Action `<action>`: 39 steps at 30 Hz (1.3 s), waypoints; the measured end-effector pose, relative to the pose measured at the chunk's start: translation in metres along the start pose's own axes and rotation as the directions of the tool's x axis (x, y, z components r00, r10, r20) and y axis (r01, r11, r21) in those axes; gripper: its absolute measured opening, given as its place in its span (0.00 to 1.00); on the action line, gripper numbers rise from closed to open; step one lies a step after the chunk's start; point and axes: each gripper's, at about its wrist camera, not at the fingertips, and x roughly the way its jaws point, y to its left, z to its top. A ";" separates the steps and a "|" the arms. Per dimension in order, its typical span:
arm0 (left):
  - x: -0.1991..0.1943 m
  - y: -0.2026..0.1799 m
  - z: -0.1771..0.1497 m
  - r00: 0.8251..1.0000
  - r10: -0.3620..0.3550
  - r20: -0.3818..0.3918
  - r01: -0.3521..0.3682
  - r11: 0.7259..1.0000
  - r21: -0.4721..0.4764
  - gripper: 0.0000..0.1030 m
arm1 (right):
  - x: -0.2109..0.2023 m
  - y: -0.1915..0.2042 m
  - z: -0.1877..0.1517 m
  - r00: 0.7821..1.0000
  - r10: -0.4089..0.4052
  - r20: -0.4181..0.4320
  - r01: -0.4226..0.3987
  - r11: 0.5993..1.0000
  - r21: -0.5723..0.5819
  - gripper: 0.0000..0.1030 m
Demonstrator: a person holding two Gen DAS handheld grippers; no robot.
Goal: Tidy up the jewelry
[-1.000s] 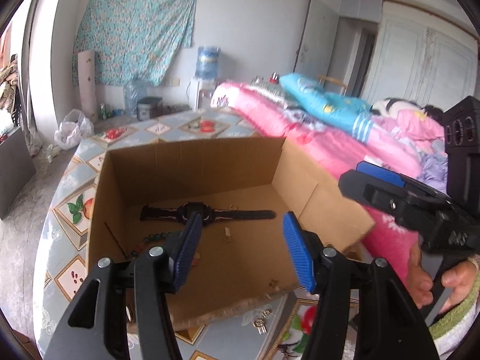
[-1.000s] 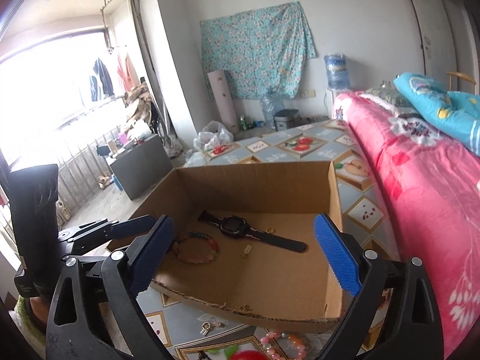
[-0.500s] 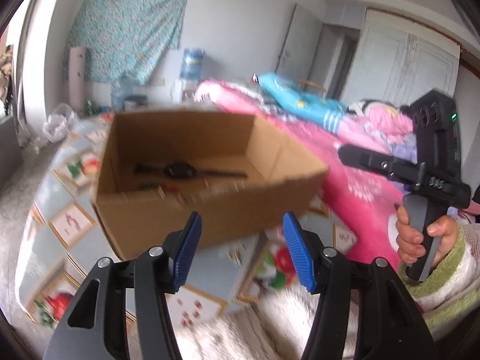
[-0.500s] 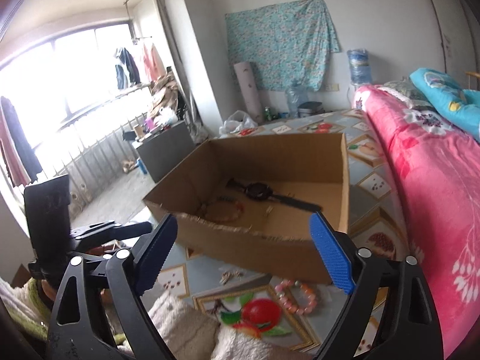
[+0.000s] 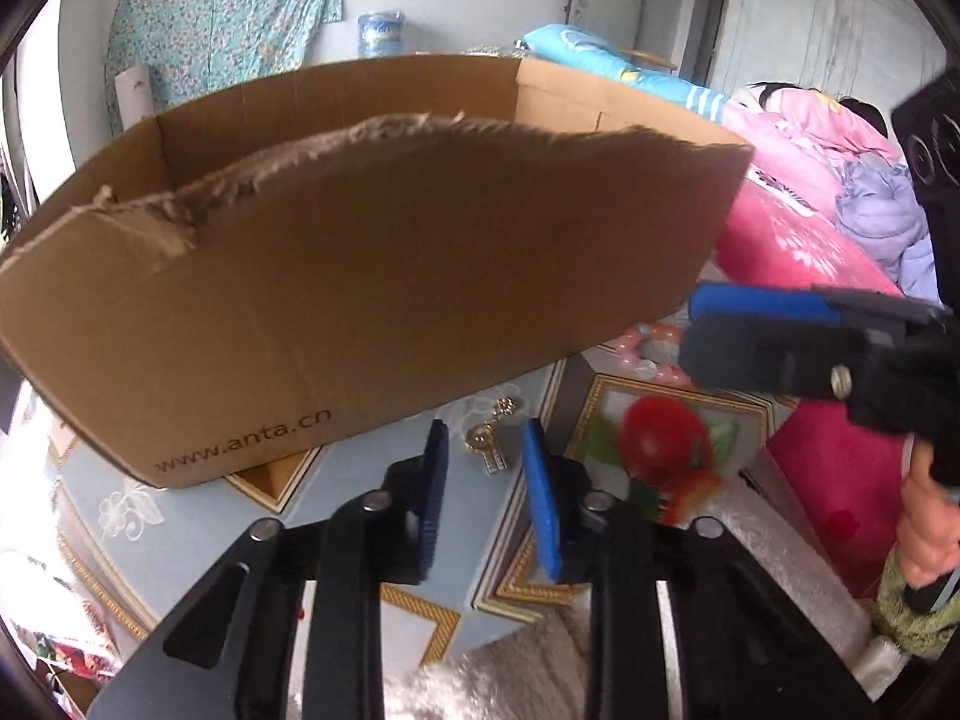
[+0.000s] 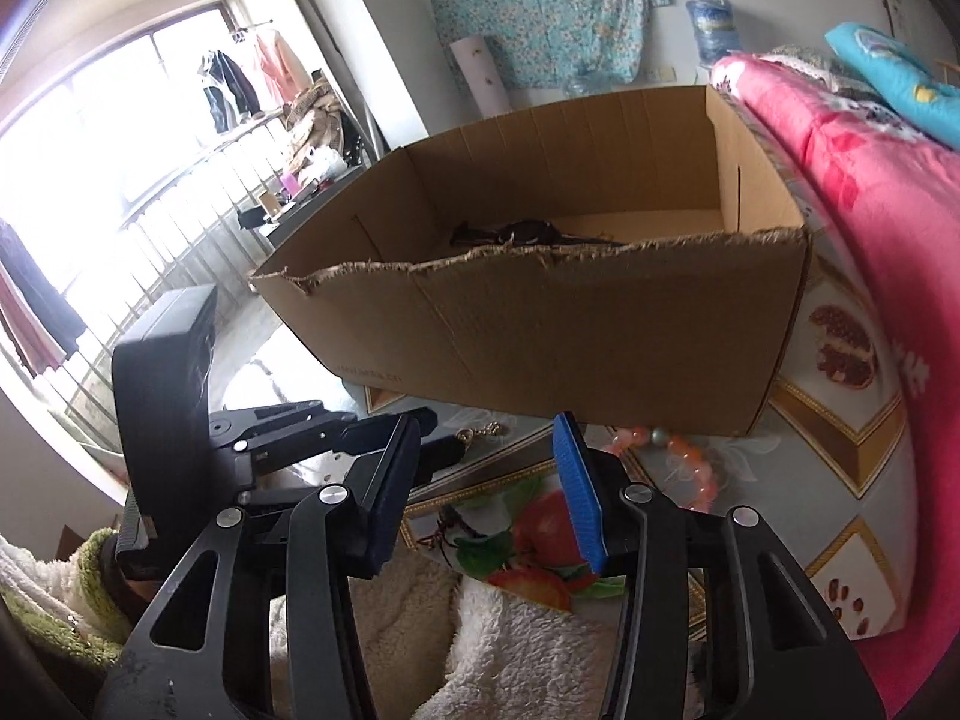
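Note:
A brown cardboard box (image 5: pixel 372 276) stands on the patterned table; it also shows in the right wrist view (image 6: pixel 576 324). A black watch (image 6: pixel 516 234) lies inside it. A small gold earring (image 5: pixel 489 441) lies on the table just in front of the box, between the fingertips of my left gripper (image 5: pixel 485 468), which is partly open and low over it. A pink bead bracelet (image 6: pixel 678 456) lies by the box's near right corner, also seen in the left wrist view (image 5: pixel 648 354). My right gripper (image 6: pixel 486 474) is open and empty, just short of the bracelet.
A bed with pink bedding (image 6: pixel 870 192) runs along the right side of the table. The tablecloth (image 5: pixel 210 534) has fruit prints. A white fluffy sleeve (image 6: pixel 504 636) lies below the grippers. A window with railings (image 6: pixel 120 180) is at the left.
Both grippers have dropped from above the box to table level in front of it. The left jaws have narrowed around the earring. The right gripper has come near the bracelet.

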 end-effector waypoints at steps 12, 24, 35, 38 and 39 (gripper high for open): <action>0.018 -0.004 0.008 1.000 0.020 -0.016 -0.020 0.999 0.033 0.09 | 0.012 -0.007 -0.006 1.000 0.008 -0.026 -0.007 1.000 0.019 0.39; -0.008 0.016 0.007 0.999 -0.021 0.035 0.023 0.998 -0.058 0.09 | 0.025 0.012 -0.007 0.999 -0.018 -0.040 0.016 0.999 -0.040 0.35; -0.019 0.033 -0.006 0.999 -0.008 0.038 0.013 0.992 -0.122 0.09 | 0.066 0.028 -0.006 0.990 -0.105 -0.095 0.100 0.994 -0.054 0.17; -0.020 0.035 -0.006 0.999 -0.014 0.046 0.019 0.992 -0.123 0.09 | 0.069 0.031 -0.004 0.987 -0.127 -0.098 0.121 0.990 -0.071 0.14; -0.021 0.037 -0.007 0.999 -0.015 0.048 0.021 0.992 -0.123 0.09 | 0.069 0.033 -0.004 0.986 -0.139 -0.096 0.131 0.988 -0.084 0.14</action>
